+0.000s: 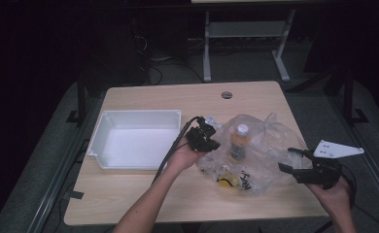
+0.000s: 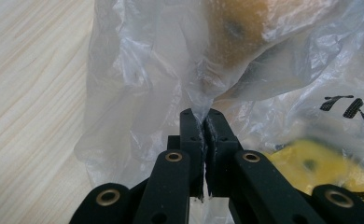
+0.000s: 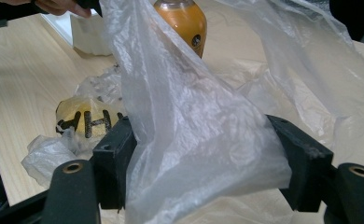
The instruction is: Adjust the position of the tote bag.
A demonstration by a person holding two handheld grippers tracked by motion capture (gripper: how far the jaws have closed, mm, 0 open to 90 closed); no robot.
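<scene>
Table (image 1: 129, 194): a white bin (image 1: 138, 138) is set on its left half.
Plastic bag (image 1: 255, 155): laid right of the bin, with a bottle (image 1: 238, 141) and a yellow item (image 1: 226, 180) seen inside.
Left gripper (image 1: 208, 138): clamped on a bag fold.
Right gripper (image 1: 290, 160): jaws spread wide, bag film draped between them.
</scene>
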